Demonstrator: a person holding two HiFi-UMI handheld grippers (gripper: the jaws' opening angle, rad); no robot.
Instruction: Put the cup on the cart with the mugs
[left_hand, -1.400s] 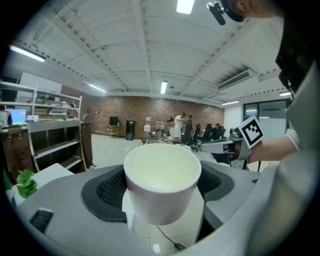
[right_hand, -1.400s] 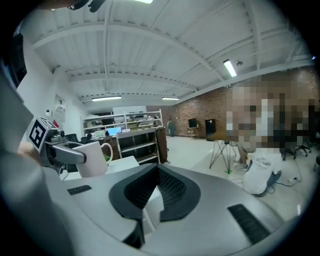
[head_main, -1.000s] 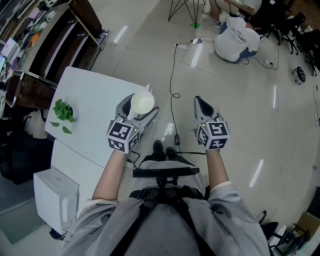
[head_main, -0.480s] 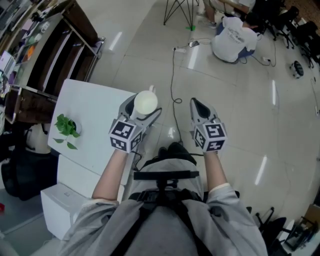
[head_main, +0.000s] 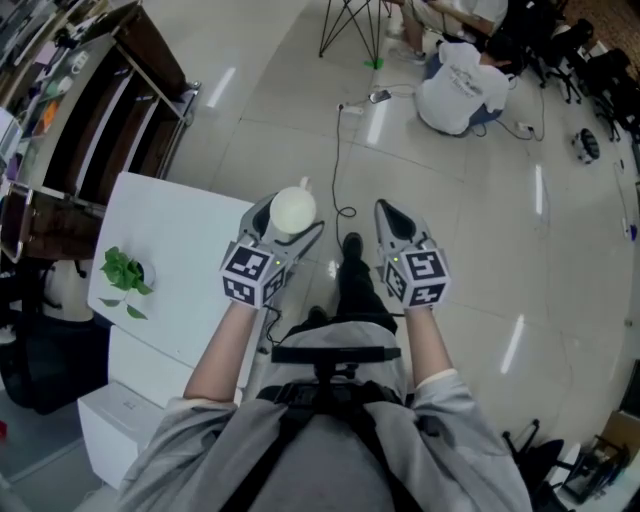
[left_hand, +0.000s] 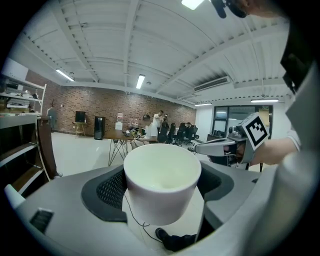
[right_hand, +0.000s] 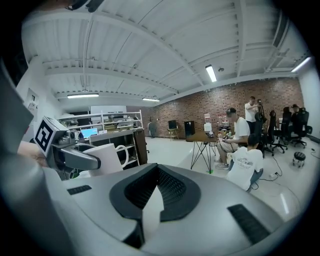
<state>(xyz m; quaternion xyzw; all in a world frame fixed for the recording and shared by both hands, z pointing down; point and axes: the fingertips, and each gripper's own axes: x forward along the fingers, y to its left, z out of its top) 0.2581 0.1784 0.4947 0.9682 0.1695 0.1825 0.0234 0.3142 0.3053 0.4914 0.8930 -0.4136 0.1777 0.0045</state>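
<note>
Cup (head_main: 293, 209) upright, pinched betw left gripper (head_main: 290, 220) jaws; right gripper (head_main: 386, 212) pressed together, empty, alongside.

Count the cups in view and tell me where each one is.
1. The white cup is gripped by the fingers of the left gripper, near the white table. More could be hidden on the dark shelves at far left.
</note>
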